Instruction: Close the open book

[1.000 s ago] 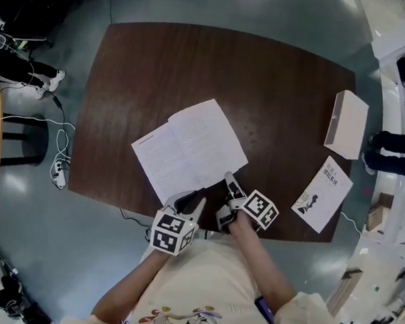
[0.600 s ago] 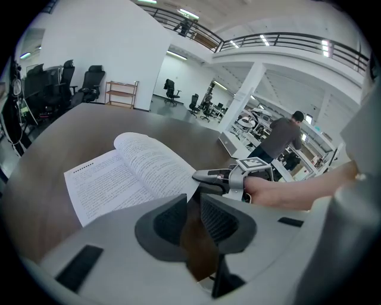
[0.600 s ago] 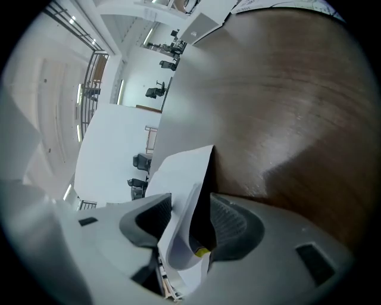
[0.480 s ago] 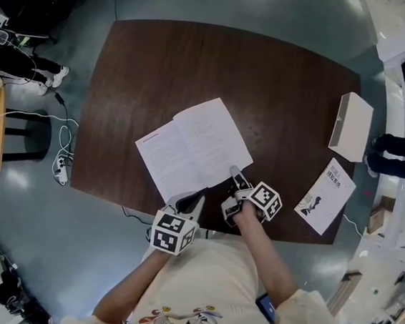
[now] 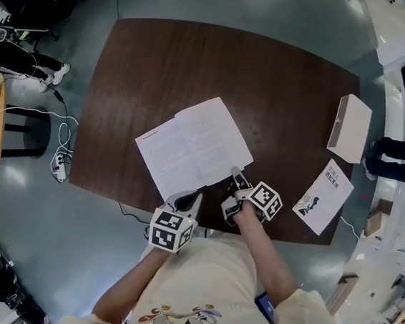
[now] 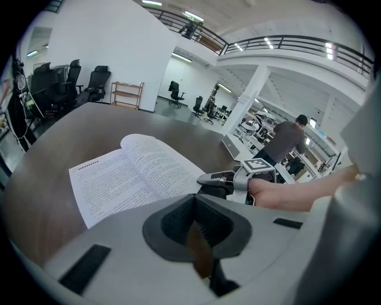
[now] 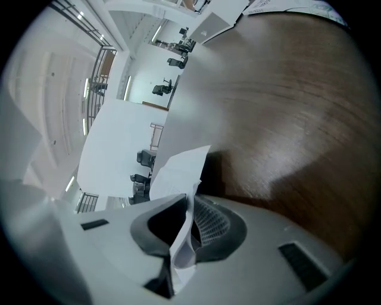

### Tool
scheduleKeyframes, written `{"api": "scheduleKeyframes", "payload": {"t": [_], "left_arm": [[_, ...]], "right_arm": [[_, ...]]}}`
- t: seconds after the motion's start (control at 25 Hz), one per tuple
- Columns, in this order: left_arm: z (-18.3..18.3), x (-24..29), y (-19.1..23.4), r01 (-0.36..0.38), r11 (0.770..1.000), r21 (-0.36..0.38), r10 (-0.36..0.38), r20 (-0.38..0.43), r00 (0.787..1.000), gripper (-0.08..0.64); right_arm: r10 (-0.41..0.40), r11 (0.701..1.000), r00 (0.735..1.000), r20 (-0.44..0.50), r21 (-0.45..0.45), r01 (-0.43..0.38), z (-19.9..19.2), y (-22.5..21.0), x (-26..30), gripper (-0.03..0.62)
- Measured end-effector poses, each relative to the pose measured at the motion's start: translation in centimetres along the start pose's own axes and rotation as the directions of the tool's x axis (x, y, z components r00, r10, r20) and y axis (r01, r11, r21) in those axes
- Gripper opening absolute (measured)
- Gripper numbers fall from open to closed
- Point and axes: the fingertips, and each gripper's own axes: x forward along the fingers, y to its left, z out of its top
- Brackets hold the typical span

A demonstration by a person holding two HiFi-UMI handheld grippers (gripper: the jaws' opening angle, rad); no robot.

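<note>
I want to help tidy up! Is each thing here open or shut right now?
open book: lying open, pages up.
right gripper: jaws closing, the book's page corner between them.
left gripper: shut, nothing between its jaws.
small booklet: closed, cover up.

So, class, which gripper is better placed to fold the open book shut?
Right: the right gripper is closing its fingers around a page corner of the book; the left gripper is shut, empty.

Glossy grey floor; dark wooden table; black office chairs
</note>
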Motion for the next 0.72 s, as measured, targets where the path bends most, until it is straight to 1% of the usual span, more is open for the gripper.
{"api": "scheduleKeyframes", "payload": {"t": [0.16, 0.36, 0.56, 0.64, 0.72], "left_arm": [[-0.1, -0.4, -0.3, 0.001, 1.000, -0.001, -0.001, 0.008, 1.000, 0.006], [-0.3, -0.6, -0.7, 0.001, 1.000, -0.001, -0.001, 0.020, 1.000, 0.006], [-0.5, -1.0, -0.8, -0.003, 1.000, -0.011, 0.003, 0.036, 0.999, 0.006], [-0.5, -1.1, -0.8, -0.005, 1.000, -0.015, 0.006, 0.044, 0.999, 0.006], [-0.5, -1.4, -0.7, -0.007, 1.000, -0.018, 0.008, 0.052, 0.999, 0.006]], "right_arm": [[0.011, 1.000, 1.000, 0.000, -0.030, -0.011, -0.2, 0.6, -0.5, 0.032], [0.051, 0.996, 0.999, -0.010, -0.067, -0.052, -0.4, 1.6, -1.1, 0.021], [0.076, 0.984, 0.997, -0.023, -0.159, -0.079, -1.1, 3.1, -2.0, 0.020], [0.089, 0.979, 0.996, -0.033, -0.180, -0.093, -1.7, 3.9, -2.3, 0.018], [0.097, 0.969, 0.994, -0.050, -0.224, -0.106, -2.5, 4.7, -2.8, 0.018]]}}
